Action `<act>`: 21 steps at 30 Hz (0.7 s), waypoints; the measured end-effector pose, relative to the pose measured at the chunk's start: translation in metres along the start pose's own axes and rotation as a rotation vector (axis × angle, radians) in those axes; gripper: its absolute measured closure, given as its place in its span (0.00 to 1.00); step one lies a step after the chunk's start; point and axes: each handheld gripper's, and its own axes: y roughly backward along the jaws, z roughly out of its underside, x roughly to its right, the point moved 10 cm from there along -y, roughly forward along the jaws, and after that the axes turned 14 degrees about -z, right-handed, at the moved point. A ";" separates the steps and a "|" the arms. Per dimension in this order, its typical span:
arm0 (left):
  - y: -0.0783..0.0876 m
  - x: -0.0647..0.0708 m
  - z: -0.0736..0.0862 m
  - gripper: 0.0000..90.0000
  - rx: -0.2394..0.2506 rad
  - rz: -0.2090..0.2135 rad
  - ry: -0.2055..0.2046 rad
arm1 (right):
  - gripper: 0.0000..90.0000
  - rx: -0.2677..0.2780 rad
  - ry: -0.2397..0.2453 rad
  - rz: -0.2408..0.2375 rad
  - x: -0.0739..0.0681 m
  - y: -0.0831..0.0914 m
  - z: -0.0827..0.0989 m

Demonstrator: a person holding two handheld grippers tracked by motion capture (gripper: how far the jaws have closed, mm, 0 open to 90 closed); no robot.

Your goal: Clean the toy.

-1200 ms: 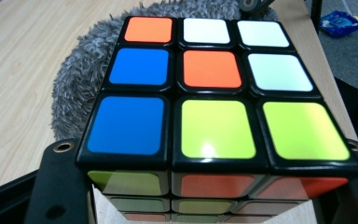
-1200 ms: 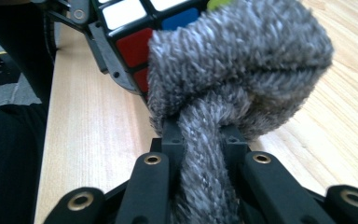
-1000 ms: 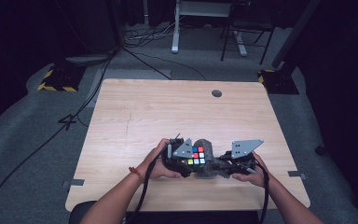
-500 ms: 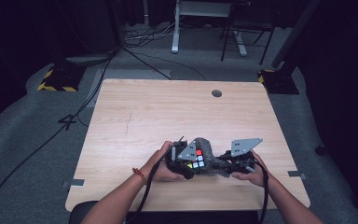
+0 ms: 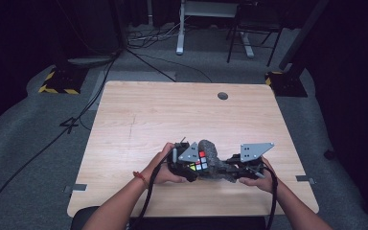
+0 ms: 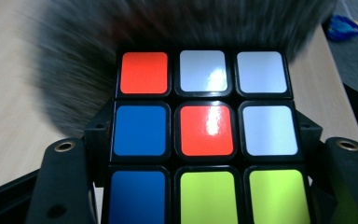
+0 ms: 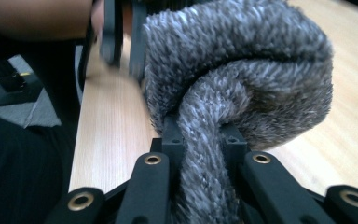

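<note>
Table (image 5: 139, 120): one, light wood grain, pale, w/ one small dark round grommet (image 5: 223, 96) near the far edge. Work sits near the front edge, about mid-width, btwn the person's two hands.

Cloth (image 5: 212, 158): one, grey, fuzzy microfibre-type pile, bunched into a rounded wad. In right gripper view it bulges above the jaws, w/ a twisted fold of cloth (image 7: 256, 84) running down btwn them. In left gripper view it's a blurred grey mass (image 6: 74, 70) right behind the cube, touching it.

Cube (image 5: 197, 162): one, 3x3 puzzle cube, black frame, glossy stickers, scrambled. Face seen in left gripper view (image 6: 205, 135): top row orange-red, white, white; mid row blue, orange-red, white; bottom row blue, yellow-green, yellow-green. So 9 tiles: 3 white, 2 orange-red, 2 blue, 2 yellow-green. In high view it sits just left of the cloth, pressed against it, just above the tabletop.

Grippers: two, black, each w/ a grey three-cornered plate on top & a trailing cable.
- Left gripper (image 5: 184, 163): jaws clamped on the cube, one each side of its lower rows; they've just been closing onto it.
- Right gripper (image 5: 227, 168): jaws pinched narrow on the cloth fold, holding the wad.

Hands: two. Left hand (image 5: 160, 167) wraps the left gripper; right hand (image 5: 258, 179) holds the right one.
</note>
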 end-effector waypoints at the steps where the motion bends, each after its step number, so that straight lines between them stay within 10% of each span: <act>1: -0.002 0.003 -0.001 0.37 -0.003 0.002 -0.007 | 0.87 -0.004 0.005 0.022 0.001 0.000 -0.001; 8: 0.010 0.003 -0.014 0.37 0.068 0.006 0.011 | 0.87 -0.068 -0.074 0.094 0.023 0.002 0.020; 21: 0.021 -0.012 -0.014 0.37 0.134 -0.009 0.072 | 0.87 -0.064 -0.041 0.019 0.012 -0.006 0.020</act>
